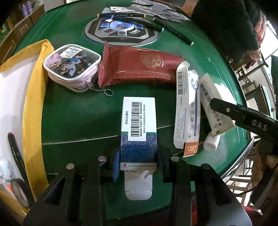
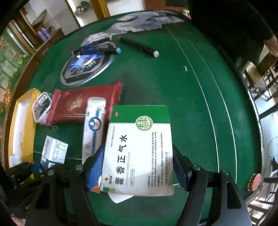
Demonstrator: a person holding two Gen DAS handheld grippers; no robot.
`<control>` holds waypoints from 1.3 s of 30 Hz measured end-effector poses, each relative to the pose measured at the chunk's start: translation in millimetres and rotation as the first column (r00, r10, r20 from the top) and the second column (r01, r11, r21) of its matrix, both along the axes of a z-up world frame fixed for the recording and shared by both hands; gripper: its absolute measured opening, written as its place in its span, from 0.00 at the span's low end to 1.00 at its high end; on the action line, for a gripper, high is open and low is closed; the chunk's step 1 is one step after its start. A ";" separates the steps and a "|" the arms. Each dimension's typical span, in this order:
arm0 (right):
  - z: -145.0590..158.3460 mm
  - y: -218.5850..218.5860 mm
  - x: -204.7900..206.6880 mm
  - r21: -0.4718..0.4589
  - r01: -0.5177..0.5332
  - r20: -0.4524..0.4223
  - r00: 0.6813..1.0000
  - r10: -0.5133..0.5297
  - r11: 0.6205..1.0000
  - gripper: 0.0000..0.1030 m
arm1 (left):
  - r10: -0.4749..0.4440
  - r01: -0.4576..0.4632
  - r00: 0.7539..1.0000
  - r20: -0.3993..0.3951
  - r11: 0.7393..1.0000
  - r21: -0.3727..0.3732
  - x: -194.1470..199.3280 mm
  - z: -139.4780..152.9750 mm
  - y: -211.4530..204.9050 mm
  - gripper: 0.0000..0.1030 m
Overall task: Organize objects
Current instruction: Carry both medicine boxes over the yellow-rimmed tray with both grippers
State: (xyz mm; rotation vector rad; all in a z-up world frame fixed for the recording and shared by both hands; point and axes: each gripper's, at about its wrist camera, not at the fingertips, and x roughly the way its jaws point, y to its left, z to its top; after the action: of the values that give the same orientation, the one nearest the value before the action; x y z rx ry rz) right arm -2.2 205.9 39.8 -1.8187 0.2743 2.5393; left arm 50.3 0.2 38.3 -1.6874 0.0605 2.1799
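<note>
My left gripper (image 1: 138, 156) is shut on a blue-and-white medicine box (image 1: 138, 128) with a barcode, its flap open toward me; the box also shows in the right wrist view (image 2: 53, 149). My right gripper (image 2: 137, 166) is shut on a large green-and-white medicine box (image 2: 139, 147), held over the green table (image 2: 182, 104). In the left wrist view this box (image 1: 215, 104) is partly behind the right gripper's finger (image 1: 225, 108). A long white ointment box (image 1: 187, 111) lies between them, and shows in the right wrist view (image 2: 94, 125).
A red foil pouch (image 1: 137, 67), a cartoon zip pouch (image 1: 72, 67) and a yellow-rimmed white tray (image 1: 33, 97) lie left. A small white bottle (image 1: 211, 141) lies by the table edge. Black pens (image 1: 173, 31), playing cards (image 1: 156, 8) and a round centre console (image 1: 121, 29) are at the far side.
</note>
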 end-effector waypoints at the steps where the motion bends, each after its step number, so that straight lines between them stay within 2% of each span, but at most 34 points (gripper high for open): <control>1: -1.5 1.0 0.2 0.001 0.001 0.000 1.000 -0.001 1.000 0.67 | -0.001 0.001 1.000 -0.005 1.000 -0.006 0.5 0.4 0.4 0.32; 12: 18.2 -0.3 9.0 -0.068 -0.006 -0.101 0.995 -0.001 0.998 0.67 | -0.001 0.000 1.000 -0.032 0.999 -0.038 -0.5 4.1 -4.8 0.32; 19: 35.0 -15.7 13.5 -0.105 -0.055 -0.176 0.984 0.036 0.993 0.67 | -0.011 0.008 0.999 -0.043 0.999 -0.053 -1.5 5.3 -7.3 0.32; 23: 41.0 -28.8 17.8 -0.095 -0.091 -0.209 0.975 0.070 0.991 0.67 | -0.019 0.015 0.998 -0.061 0.998 -0.068 0.0 9.6 -9.3 0.32; 39: 36.4 -77.6 22.8 -0.109 -0.179 -0.207 0.966 0.154 0.978 0.67 | 0.045 -0.048 0.996 -0.072 0.998 -0.036 -0.3 33.0 -48.3 0.32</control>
State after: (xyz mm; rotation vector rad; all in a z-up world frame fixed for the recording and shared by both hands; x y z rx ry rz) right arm 20.6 128.3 76.2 -1.6962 0.3033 2.8880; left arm 50.0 -48.1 71.3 -1.6472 0.0829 2.2864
